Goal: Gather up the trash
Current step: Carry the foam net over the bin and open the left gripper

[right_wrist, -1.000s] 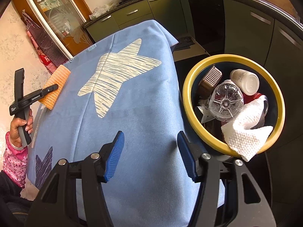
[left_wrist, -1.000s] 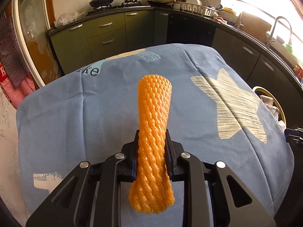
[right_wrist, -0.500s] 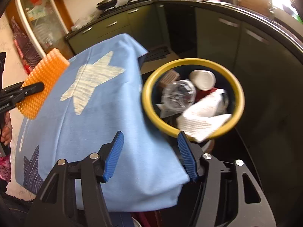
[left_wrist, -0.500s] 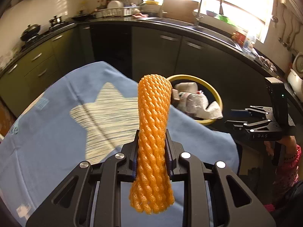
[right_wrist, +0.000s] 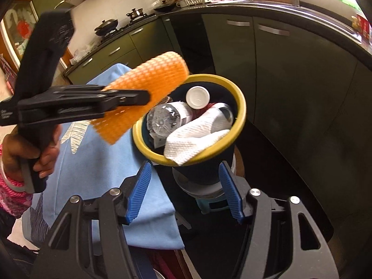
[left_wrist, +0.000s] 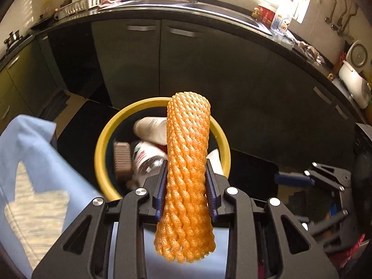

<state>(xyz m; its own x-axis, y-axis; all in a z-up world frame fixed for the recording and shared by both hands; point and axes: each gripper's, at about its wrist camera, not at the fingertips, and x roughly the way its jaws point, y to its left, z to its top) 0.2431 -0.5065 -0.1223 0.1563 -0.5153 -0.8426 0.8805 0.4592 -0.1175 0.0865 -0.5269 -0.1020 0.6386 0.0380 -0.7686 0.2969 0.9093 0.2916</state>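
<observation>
Left gripper (left_wrist: 186, 187), jaws opening around the orange foam net (left_wrist: 187, 174), has swung from tablecloth to bin (left_wrist: 162, 103); right gripper (right_wrist: 184, 191) open, empty; drop imminent.

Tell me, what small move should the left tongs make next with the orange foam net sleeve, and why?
Probably finish letting go. The left tongs are opening with the orange foam net sleeve between the pads, and its far end hangs over the yellow-rimmed dark bin, so it should drop inside. The right tongs are open and empty.
</observation>
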